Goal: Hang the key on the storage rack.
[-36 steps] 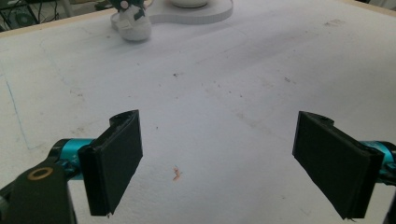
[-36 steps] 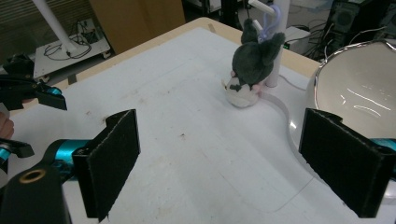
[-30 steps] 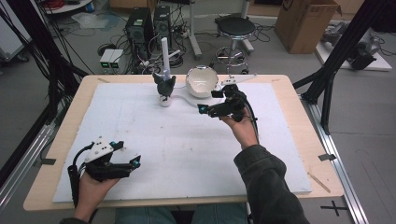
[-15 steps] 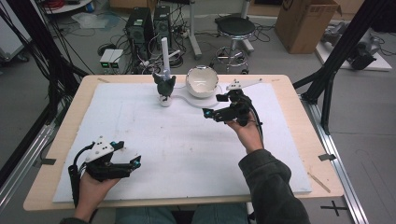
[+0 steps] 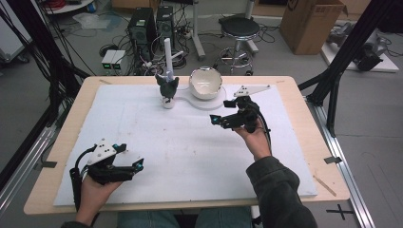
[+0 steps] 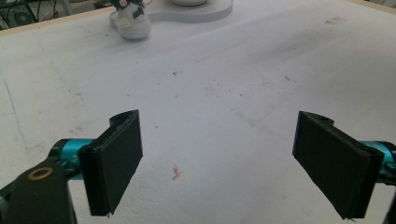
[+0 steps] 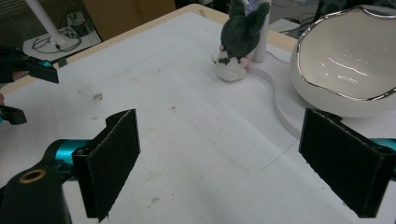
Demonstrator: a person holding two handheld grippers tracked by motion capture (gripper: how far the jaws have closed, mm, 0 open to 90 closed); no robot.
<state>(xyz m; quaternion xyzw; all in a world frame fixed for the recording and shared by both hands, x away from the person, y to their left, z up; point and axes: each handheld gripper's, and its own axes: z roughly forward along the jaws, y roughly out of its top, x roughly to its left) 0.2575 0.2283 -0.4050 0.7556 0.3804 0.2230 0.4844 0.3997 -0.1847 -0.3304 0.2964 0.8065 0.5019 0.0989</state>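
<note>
Hovering wide-jawed right of frame centre, right gripper point(image 5: 222, 119) near white bowl point(image 5: 205, 82) and grey plush toy point(image 5: 167, 88) at upper middle; left gripper point(image 5: 135, 166) gaping at lower left.

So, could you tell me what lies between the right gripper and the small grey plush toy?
Bare white mat; the right gripper view shows nothing between right gripper and toy.

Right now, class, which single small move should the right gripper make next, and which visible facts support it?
Probably ease the right gripper forward toward the plush toy. Its jaws stand wide open with nothing between them, and the toy sits upright ahead of them beside the white bowl, untouched. The left gripper rests open at the table's near edge, far from both.
</note>
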